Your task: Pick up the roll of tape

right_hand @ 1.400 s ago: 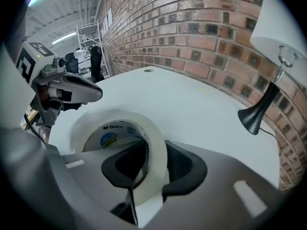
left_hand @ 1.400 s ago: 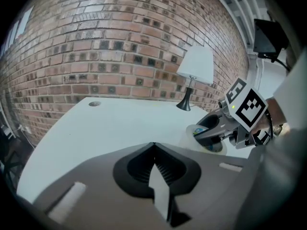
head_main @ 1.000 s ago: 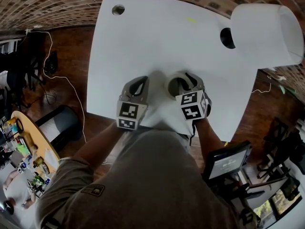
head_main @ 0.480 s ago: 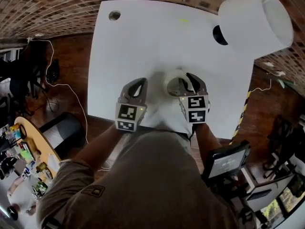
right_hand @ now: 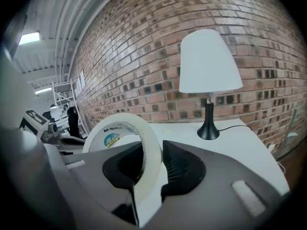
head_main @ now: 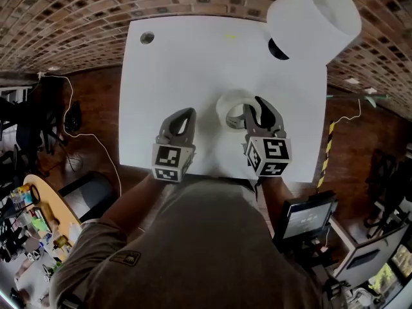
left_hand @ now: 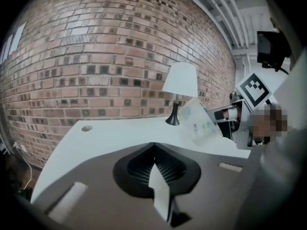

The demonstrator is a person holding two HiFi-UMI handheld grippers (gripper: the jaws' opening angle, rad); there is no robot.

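Note:
A white roll of tape (head_main: 226,108) hangs over the white table (head_main: 174,63), lifted clear of it. My right gripper (head_main: 253,105) is shut on it, one jaw inside the ring and one outside, pinching the wall. In the right gripper view the roll (right_hand: 144,143) stands on edge between the dark pads, its printed core label showing. My left gripper (head_main: 186,113) is beside it on the left, shut, with nothing held. The left gripper view shows its tips (left_hand: 153,145) meeting and the roll (left_hand: 199,121) at the right.
A white-shaded lamp (head_main: 315,18) on a black base (right_hand: 208,128) stands at the table's far right corner. A round cable hole (head_main: 147,37) is at the far left corner. A brick wall runs behind the table. Cables lie on the wooden floor (head_main: 90,114) to the left.
The right gripper has risen with the tape roll, taking it off the table and turning it on edge. The left gripper has come up a little and stays shut.

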